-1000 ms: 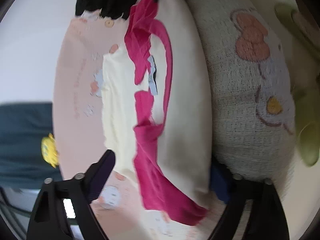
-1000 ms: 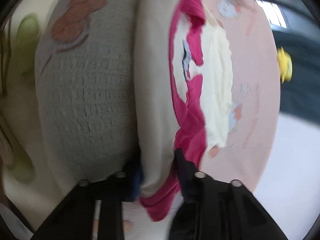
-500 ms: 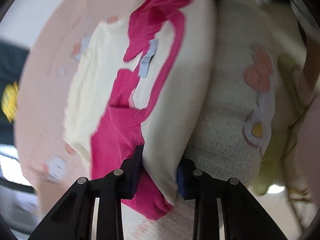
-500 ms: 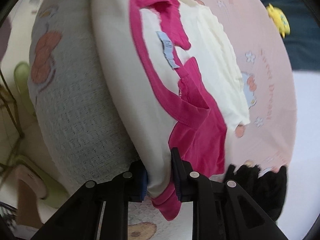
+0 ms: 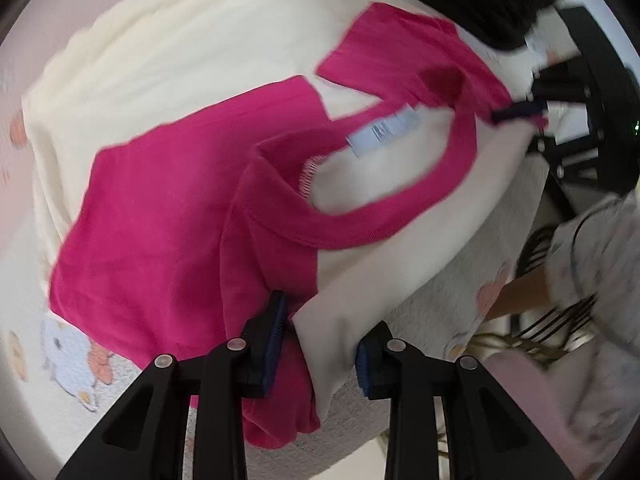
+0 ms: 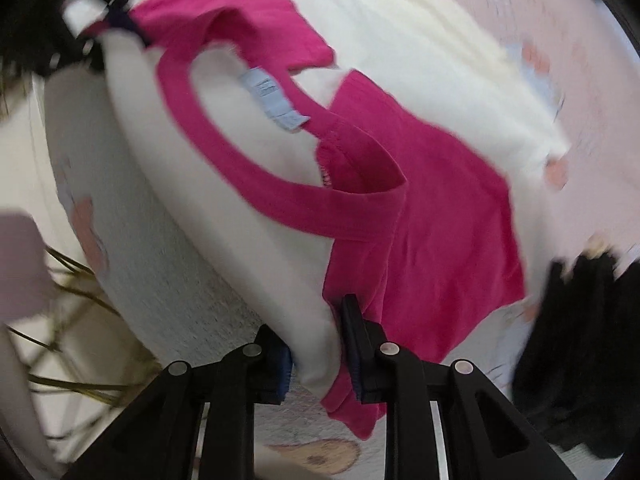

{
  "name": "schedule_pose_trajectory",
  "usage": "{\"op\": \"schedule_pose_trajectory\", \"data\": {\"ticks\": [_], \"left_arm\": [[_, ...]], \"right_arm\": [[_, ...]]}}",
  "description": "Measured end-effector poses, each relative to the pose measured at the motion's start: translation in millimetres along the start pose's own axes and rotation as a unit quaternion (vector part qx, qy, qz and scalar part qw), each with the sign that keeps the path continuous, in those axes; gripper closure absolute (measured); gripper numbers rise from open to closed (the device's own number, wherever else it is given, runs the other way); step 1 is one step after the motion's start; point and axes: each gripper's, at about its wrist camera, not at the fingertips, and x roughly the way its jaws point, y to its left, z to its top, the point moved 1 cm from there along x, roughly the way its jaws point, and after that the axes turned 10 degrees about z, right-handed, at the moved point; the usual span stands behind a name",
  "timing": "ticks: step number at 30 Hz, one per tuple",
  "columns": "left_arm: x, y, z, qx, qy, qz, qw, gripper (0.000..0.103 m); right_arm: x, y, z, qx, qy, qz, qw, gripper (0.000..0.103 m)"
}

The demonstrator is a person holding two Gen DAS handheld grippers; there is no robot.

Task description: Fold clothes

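Note:
A cream shirt (image 5: 208,60) with magenta sleeves, a magenta neckband and a pale blue label (image 5: 380,132) lies partly on a pink bedspread. My left gripper (image 5: 322,352) is shut on the near shoulder edge, cream and magenta cloth pinched between its blue pads. My right gripper (image 6: 316,352) is shut on the opposite shoulder edge of the same shirt (image 6: 420,60). Each wrist view shows the other gripper at the far end of the neckline: the right gripper (image 5: 516,112) and the left gripper (image 6: 116,20). The held edge hangs raised between them.
A pink cartoon-cat bedspread (image 5: 60,20) lies under the shirt, with a white knitted blanket (image 6: 168,280) beside it. A black garment (image 6: 580,360) lies close to the shirt's sleeve. A person's patterned sleeve (image 5: 600,248) is at the right edge.
The left gripper stood open around the shirt's edge a second ago and has shut on it. Both grippers have rolled and lifted, raising the shirt's shoulder edge off the bedding.

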Motion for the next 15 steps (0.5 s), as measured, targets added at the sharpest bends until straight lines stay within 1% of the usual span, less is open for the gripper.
{"op": "schedule_pose_trajectory", "data": {"ticks": [2,3,9,13,15], "left_arm": [[-2,4,3,-0.002,0.004,-0.005,1.0,0.076],[-4,5,5,-0.001,0.006,-0.007,1.0,0.076],[-18,16,13,-0.001,0.003,-0.019,0.9998,0.076],[-16,29,46,-0.006,-0.002,-0.023,0.9997,0.076],[-16,33,54,-0.008,-0.006,-0.021,0.9997,0.076]], "right_arm": [[-4,-13,6,0.032,0.007,0.037,0.999,0.08],[-6,-17,7,0.039,0.006,0.045,0.998,0.08],[-21,-31,11,0.059,-0.004,0.068,0.996,0.08],[-24,-44,13,0.097,-0.016,0.088,0.991,0.08],[-28,-50,14,0.117,-0.028,0.093,0.988,0.08]]}}
